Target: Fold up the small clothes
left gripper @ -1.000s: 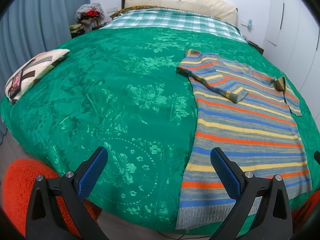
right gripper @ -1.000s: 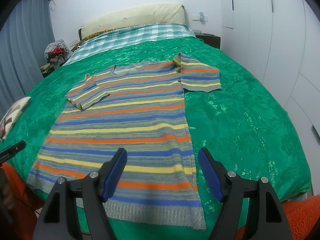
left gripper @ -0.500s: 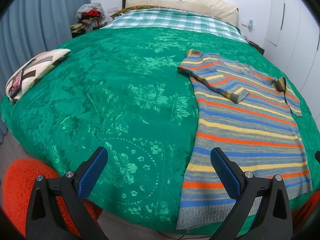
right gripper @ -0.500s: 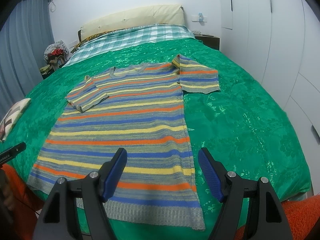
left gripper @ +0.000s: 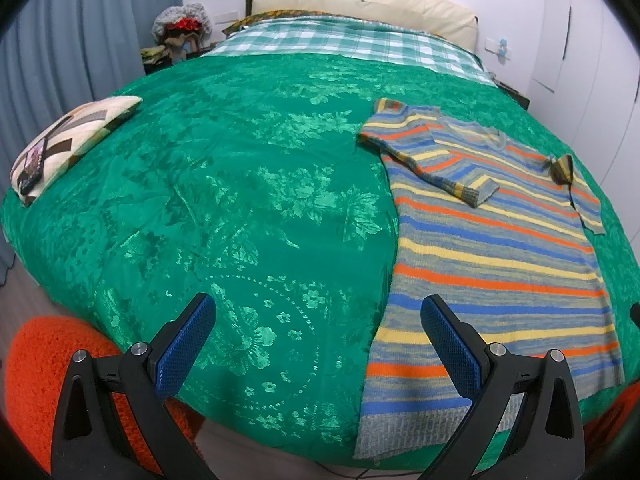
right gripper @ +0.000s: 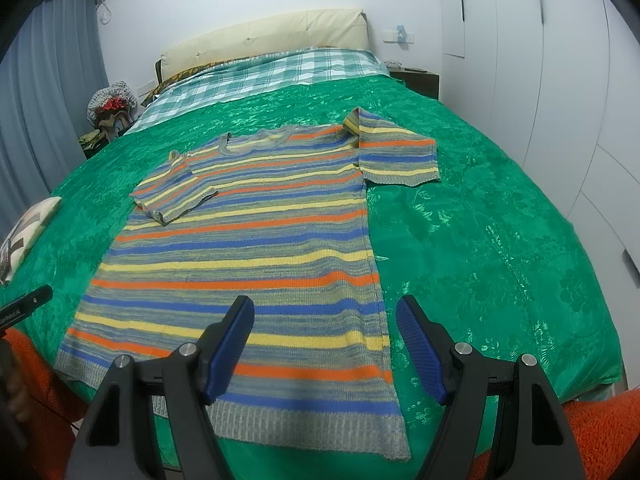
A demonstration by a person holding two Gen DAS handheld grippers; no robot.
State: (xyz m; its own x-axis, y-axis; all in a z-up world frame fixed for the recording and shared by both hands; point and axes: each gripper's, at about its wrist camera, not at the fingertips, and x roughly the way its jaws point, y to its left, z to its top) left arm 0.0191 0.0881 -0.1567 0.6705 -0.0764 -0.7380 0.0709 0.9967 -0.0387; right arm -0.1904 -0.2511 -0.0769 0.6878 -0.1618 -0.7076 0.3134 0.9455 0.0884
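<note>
A striped knit short-sleeved sweater in grey, blue, yellow and orange lies flat on the green bedspread, hem toward me. Its left sleeve is folded in over the body; the right sleeve lies spread out. My right gripper hovers open above the hem's right part, nothing between its blue pads. My left gripper is open above the bedspread just left of the sweater, its right finger over the sweater's left edge. A tip of the left tool shows at the right view's left edge.
A patterned cushion lies at the bed's left edge. A checked sheet and cream headboard are at the far end. White wardrobes stand on the right, a curtain on the left. Orange fabric is near me.
</note>
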